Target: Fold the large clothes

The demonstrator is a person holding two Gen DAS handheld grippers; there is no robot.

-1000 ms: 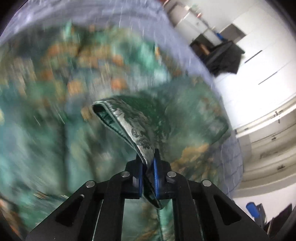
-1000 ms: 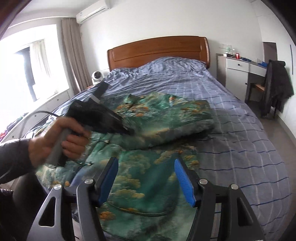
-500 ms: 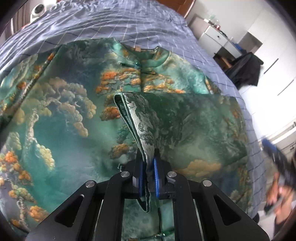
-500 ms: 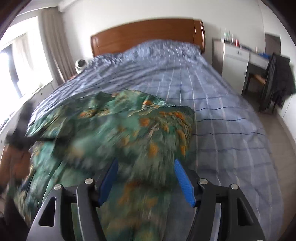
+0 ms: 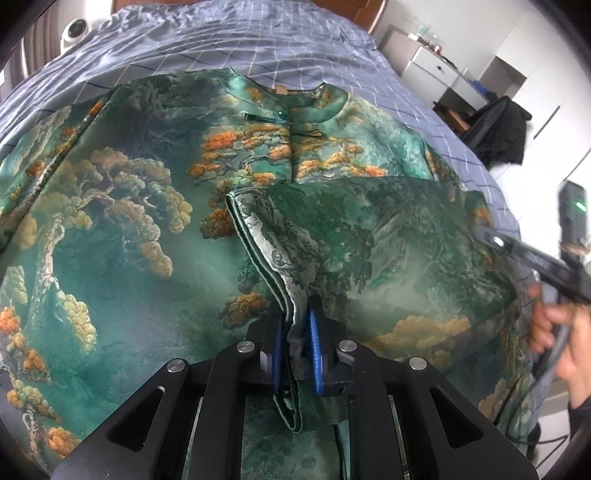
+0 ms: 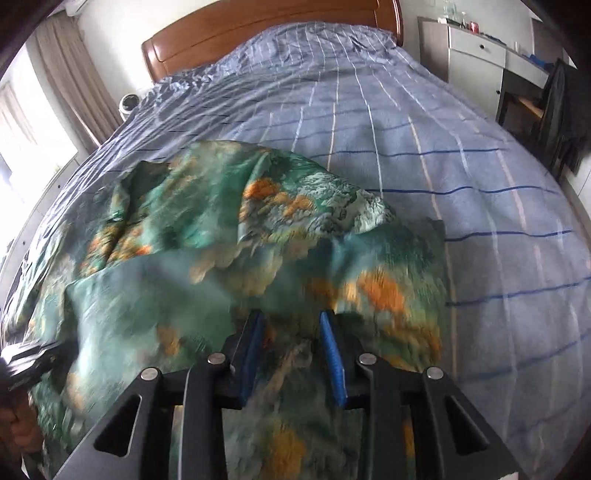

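Observation:
A green silk jacket (image 5: 122,236) with orange tree prints lies spread on the bed, collar toward the headboard. Its right sleeve is folded across the chest. My left gripper (image 5: 295,332) is shut on the sleeve cuff (image 5: 266,240) and holds it just above the jacket's middle. My right gripper (image 6: 291,347) is open, low over the folded sleeve at the jacket's right edge (image 6: 369,284), with cloth showing between its fingers. The right gripper also shows in the left wrist view (image 5: 546,262) at the far right, held by a hand.
The bed has a blue checked cover (image 6: 424,129) and a wooden headboard (image 6: 258,33). A white dresser (image 6: 476,48) and a chair with a dark coat (image 6: 561,110) stand to the right. A small fan (image 5: 74,31) sits at the bed's left.
My left gripper has steadied over the jacket with the cuff still pinched. My right gripper has dropped and moved forward onto the jacket's right edge, and its fingers have come closer together.

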